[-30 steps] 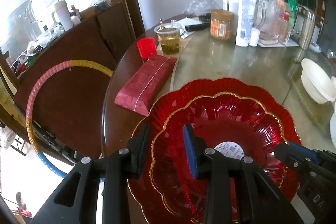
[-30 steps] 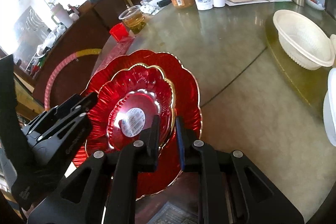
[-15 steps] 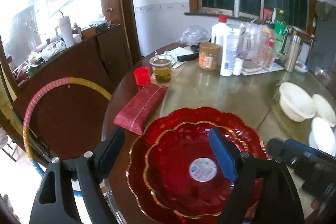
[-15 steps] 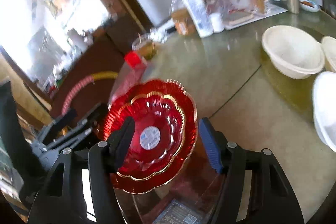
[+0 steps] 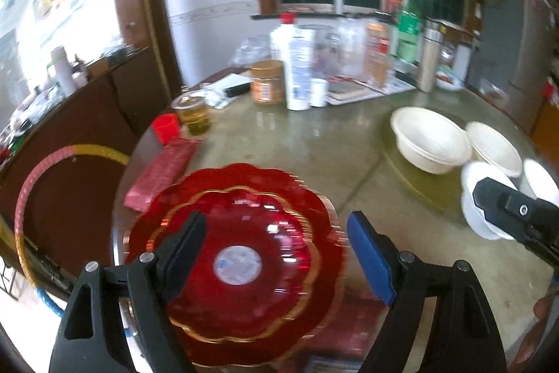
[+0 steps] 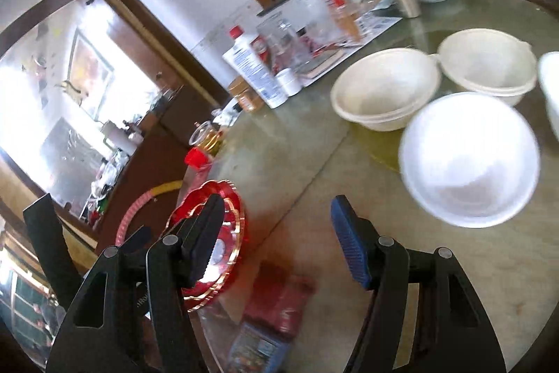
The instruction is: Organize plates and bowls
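At the left we have the red plates done: the smaller red plate sits nested in the larger red plate at the table's near edge, at about 6 o'clock in the left wrist view, and our left gripper hangs above them with its fingers well apart and nothing between them. Our right gripper is likewise spread and empty. What is left, we judge, are the white bowls: the nearest white bowl at 3 o'clock in the right view, two cream bowls behind it at 1 to 2 o'clock, none stacked yet. Round about, a red packet lies at 9 o'clock just beside the plates, a red cup and a cup of tea further off; bottles and jars crowd 12 o'clock, well apart from the bowls, so we see little in the way
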Tool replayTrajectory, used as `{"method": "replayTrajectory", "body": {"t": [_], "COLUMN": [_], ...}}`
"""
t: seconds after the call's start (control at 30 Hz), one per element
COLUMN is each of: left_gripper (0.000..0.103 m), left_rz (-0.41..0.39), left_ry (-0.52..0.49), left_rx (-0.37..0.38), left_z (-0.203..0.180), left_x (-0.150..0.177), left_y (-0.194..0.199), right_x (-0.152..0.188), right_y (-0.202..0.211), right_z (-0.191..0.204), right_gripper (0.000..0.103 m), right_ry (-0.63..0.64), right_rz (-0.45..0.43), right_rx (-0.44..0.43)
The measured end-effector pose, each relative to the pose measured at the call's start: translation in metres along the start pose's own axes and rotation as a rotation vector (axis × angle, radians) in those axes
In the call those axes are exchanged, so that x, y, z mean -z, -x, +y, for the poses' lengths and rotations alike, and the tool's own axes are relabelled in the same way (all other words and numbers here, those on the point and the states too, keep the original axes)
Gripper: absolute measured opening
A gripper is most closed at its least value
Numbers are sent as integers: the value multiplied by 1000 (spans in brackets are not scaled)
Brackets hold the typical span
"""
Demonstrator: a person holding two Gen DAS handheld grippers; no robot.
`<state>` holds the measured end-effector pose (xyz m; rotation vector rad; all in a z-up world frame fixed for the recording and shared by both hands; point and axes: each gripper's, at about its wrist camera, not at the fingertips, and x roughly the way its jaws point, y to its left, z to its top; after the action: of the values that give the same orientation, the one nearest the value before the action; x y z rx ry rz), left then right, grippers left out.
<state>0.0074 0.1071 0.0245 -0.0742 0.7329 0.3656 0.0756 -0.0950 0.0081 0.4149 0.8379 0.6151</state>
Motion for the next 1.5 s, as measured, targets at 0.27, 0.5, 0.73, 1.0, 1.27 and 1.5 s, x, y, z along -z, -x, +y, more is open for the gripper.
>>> {"method": "replayTrajectory", "body": {"t": [0.27, 0.5, 0.73, 1.0, 1.27, 1.5], "left_gripper": [82, 82, 82, 82, 82, 75], "left_rz": [17, 49, 132, 206, 242, 266], "left_ry": [-104, -146, -100, -16, -21, -61], "left_rx": [64, 131, 210, 259, 256, 237], "left_z": [-58, -95, -120, -140, -162, -173], "left_x": [-1, -2, -14, -23, -22, -14], "left_y": [-4, -11, -34, -58, -77, -93], "right_x": [-6, -16, -23, -28, -32, -31], "right_y": [38, 68, 85, 71, 51, 34], "right_z": [-43, -77, -116, -151, -171, -174], "right_gripper": [64, 64, 64, 64, 64, 54], "right_ry": [-75, -159, -277, -368, -414, -410], "right_rz": [-63, -103, -96, -30, 6, 55], "right_rx": [46, 55, 64, 112, 144, 169]}}
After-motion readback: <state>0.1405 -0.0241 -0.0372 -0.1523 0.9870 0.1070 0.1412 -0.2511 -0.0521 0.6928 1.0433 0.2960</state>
